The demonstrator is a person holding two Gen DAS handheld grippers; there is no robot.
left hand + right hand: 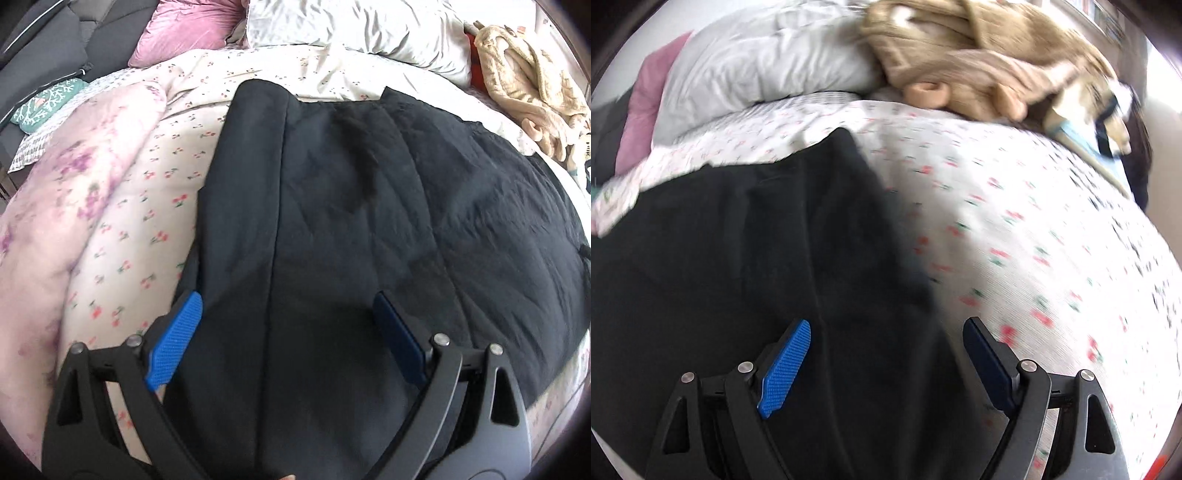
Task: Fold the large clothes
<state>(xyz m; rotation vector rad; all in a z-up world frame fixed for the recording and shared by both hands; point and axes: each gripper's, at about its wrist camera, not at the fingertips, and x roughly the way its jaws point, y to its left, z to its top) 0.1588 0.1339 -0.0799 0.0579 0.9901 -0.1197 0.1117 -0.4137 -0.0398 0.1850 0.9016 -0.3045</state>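
A black garment [369,206] lies spread flat on a bed, over a white sheet [155,206] printed with small red cherries. In the left wrist view it fills the middle and right of the frame, with a long fold running up its left side and its far edge lying short of the pillows. The left gripper [288,306] hangs over the near part of the cloth with its jaws spread wide; the blue pads [177,339] stand well apart and nothing is pinched between them. A pink floral duvet [66,206] is bunched along the left side of the bed. At the head lie a pink pillow [184,29] and a grey pillow [354,26], and a beige plush toy [528,85] sits at the far right.

The right wrist view is blurred. The right gripper [886,332] is also wide, holding nothing, poised above the garment's right edge, with black cloth under its left finger and bare sheet [1034,221] under its right one. The plush toy [979,55] lies beyond, beside the grey pillow [764,62]
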